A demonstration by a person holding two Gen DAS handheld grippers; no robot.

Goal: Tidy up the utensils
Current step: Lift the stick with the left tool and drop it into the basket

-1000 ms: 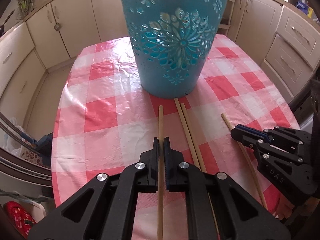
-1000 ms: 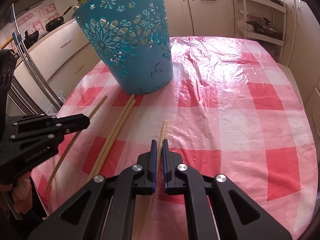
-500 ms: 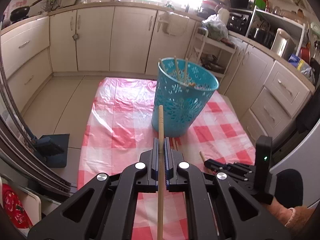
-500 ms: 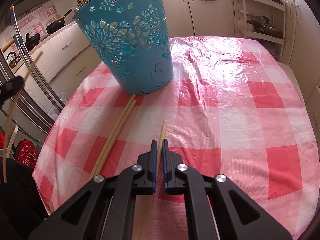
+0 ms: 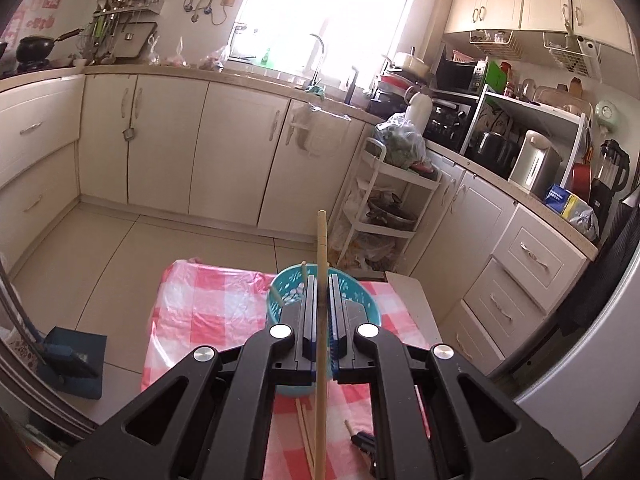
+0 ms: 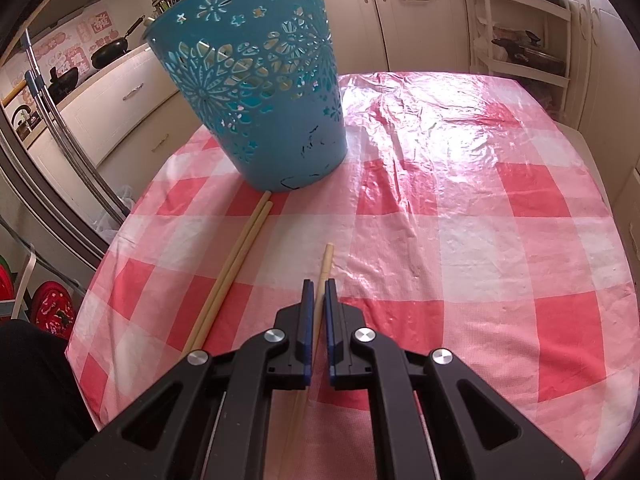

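My left gripper (image 5: 320, 280) is shut on a long wooden chopstick (image 5: 321, 240) and holds it high above the table, over the teal perforated basket (image 5: 362, 300), which has other chopsticks standing in it. My right gripper (image 6: 318, 284) sits low over the table, shut on another chopstick (image 6: 326, 262) that lies on the red-and-white checked cloth (image 6: 460, 220). Two more chopsticks (image 6: 240, 248) lie side by side left of it, their tips at the foot of the basket (image 6: 260, 92). They also show in the left wrist view (image 5: 304, 428).
Cream kitchen cabinets (image 5: 224, 152) ring the table. A white shelf trolley (image 5: 384, 208) stands beyond the table's far end. A blue dustpan (image 5: 72, 356) lies on the floor at the left. The table edge (image 6: 104, 264) curves close at my right gripper's left.
My left gripper has risen far above the table with its chopstick, and the basket now lies below it. My right gripper has stayed in place on its chopstick.
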